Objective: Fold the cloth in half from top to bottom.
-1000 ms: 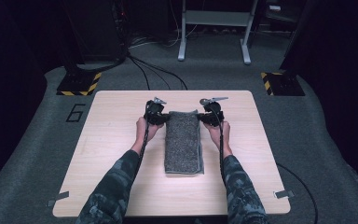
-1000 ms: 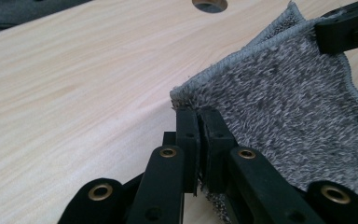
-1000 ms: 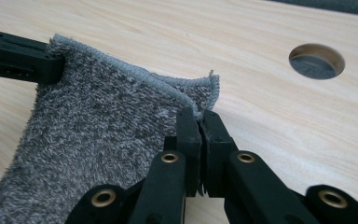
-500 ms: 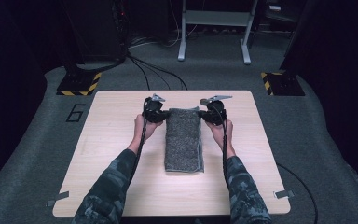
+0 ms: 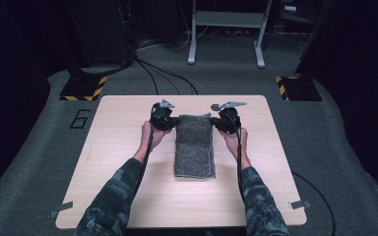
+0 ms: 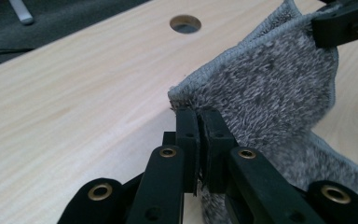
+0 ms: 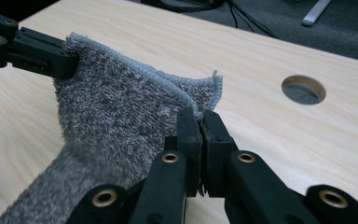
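The left hand-held gripper (image 6: 198, 116) pinches the towel's (image 5: 193, 145) far left corner; the right hand-held gripper (image 7: 200, 119) pinches its far right corner. Between them the far edge is raised off the bench (image 5: 123, 147). The rest of the folded grey towel lies flat toward the person, mid-bench.

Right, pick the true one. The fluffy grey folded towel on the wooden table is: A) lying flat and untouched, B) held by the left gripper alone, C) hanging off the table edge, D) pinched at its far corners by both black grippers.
D: the left gripper and right gripper each clamp a far corner of the fluffy grey folded towel.
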Motion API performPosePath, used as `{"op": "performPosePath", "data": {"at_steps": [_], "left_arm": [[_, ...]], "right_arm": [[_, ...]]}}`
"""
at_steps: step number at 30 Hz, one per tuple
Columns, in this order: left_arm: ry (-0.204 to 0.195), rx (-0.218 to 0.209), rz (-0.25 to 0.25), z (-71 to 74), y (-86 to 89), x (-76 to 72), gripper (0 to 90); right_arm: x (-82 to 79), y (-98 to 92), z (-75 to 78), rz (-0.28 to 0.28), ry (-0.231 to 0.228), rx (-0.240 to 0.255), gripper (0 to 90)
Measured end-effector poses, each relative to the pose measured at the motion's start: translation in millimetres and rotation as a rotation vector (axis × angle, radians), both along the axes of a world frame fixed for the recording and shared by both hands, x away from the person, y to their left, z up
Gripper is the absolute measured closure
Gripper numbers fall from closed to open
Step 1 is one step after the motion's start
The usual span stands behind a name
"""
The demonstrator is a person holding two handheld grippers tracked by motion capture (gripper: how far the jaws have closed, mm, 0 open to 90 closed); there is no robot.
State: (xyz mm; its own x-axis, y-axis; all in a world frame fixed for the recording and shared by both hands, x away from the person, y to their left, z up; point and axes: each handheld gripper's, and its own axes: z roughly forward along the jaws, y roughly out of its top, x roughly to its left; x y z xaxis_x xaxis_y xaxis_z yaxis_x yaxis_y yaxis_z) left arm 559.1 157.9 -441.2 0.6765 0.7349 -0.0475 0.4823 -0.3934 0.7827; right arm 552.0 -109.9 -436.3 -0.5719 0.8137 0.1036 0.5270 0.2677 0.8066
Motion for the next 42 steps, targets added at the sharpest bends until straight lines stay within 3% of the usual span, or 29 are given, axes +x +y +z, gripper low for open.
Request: {"op": "performPosePath", "data": {"at_steps": [10,12,23,33,42], "left_arm": [[0.0,-0.01,-0.028,-1.7,4.7,-18.8,86.9],[-0.001,-0.018,-0.032,-1.2,5.0,-23.7,86.8],[0.007,0.004,-0.077,-7.8,6.1,-56.6,86.1],[-0.019,-0.019,-0.096,-12.3,4.6,-78.5,85.5],[-0.03,0.016,-0.124,-20.0,3.4,-96.4,84.5]], "right_arm": [[-22.0,-2.2,-1.8,0.037,-0.031,0.0,88.2],[-32.2,-2.5,-1.8,0.042,-0.036,0.006,88.1],[-64.2,-6.5,-12.9,0.068,-0.055,0.01,88.0],[-87.4,-11.3,-17.9,0.08,-0.079,0.013,87.9],[-109.4,-12.7,-19.2,0.09,-0.097,0.015,87.6]]}}
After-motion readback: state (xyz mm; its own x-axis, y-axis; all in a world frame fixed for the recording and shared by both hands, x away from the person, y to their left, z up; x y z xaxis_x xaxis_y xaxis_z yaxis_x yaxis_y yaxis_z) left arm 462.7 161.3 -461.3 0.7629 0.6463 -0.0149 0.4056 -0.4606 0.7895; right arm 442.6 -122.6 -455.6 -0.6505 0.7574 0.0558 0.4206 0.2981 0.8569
